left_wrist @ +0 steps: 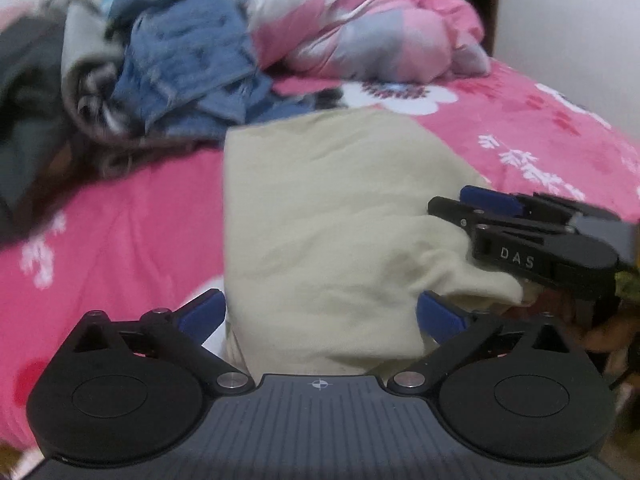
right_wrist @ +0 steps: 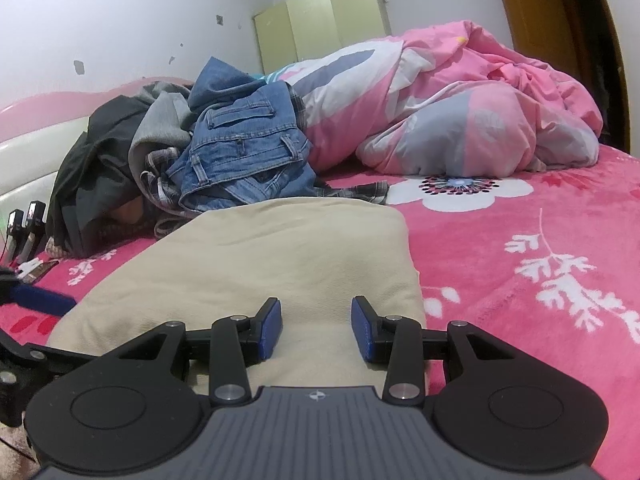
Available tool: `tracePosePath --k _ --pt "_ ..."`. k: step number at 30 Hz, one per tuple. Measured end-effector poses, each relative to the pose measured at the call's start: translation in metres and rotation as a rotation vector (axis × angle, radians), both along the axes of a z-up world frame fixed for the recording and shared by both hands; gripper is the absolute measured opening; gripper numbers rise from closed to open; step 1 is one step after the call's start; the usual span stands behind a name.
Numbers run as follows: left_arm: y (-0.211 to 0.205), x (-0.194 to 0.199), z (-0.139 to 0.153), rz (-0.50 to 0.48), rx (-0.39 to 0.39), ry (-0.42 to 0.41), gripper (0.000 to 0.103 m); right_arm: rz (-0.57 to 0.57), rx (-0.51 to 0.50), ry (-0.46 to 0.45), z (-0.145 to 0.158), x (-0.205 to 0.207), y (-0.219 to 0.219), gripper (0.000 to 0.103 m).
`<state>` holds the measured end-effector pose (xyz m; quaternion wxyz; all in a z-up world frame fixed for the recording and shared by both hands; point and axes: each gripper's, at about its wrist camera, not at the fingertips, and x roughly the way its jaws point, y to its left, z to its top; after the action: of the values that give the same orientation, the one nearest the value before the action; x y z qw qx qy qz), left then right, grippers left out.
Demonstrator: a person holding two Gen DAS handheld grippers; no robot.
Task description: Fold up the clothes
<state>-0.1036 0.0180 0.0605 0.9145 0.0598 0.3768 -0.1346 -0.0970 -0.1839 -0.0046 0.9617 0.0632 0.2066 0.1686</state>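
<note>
A cream garment [left_wrist: 328, 216] lies folded on the pink bed; it also shows in the right wrist view [right_wrist: 280, 256]. My left gripper [left_wrist: 320, 316] is open, its blue pads wide apart on either side of the garment's near end. My right gripper [right_wrist: 316, 330] is open over the garment's near right part, pads apart and resting on or just above the cloth. In the left wrist view the right gripper [left_wrist: 480, 204] reaches in from the right over the garment's edge. A left gripper finger [right_wrist: 40, 298] shows at the left edge of the right wrist view.
A pile of clothes with blue jeans [right_wrist: 244, 152], a grey top [right_wrist: 160, 128] and a dark garment [right_wrist: 100, 160] lies at the back left. A bunched pink quilt [right_wrist: 460, 104] fills the back. The flowered pink bedsheet [right_wrist: 540, 248] stretches right. A cupboard [right_wrist: 320, 24] stands by the wall.
</note>
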Motion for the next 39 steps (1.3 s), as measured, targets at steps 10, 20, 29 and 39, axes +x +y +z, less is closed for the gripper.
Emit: tracePosePath --k 10,20,29,39 --pt "0.000 -0.004 0.002 0.067 0.006 0.042 0.103 -0.001 0.013 -0.010 -0.001 -0.003 -0.001 0.043" --pt "-0.004 -0.003 0.001 0.092 0.024 0.054 0.103 0.002 0.016 -0.017 -0.001 -0.005 -0.001 0.046" --pt "-0.005 -0.001 0.001 0.099 0.032 0.064 0.103 0.021 0.041 -0.036 -0.001 -0.008 -0.003 0.061" --pt "-0.004 -0.001 0.000 0.111 0.021 0.069 0.103 -0.001 0.013 -0.048 0.003 -0.012 0.001 0.069"
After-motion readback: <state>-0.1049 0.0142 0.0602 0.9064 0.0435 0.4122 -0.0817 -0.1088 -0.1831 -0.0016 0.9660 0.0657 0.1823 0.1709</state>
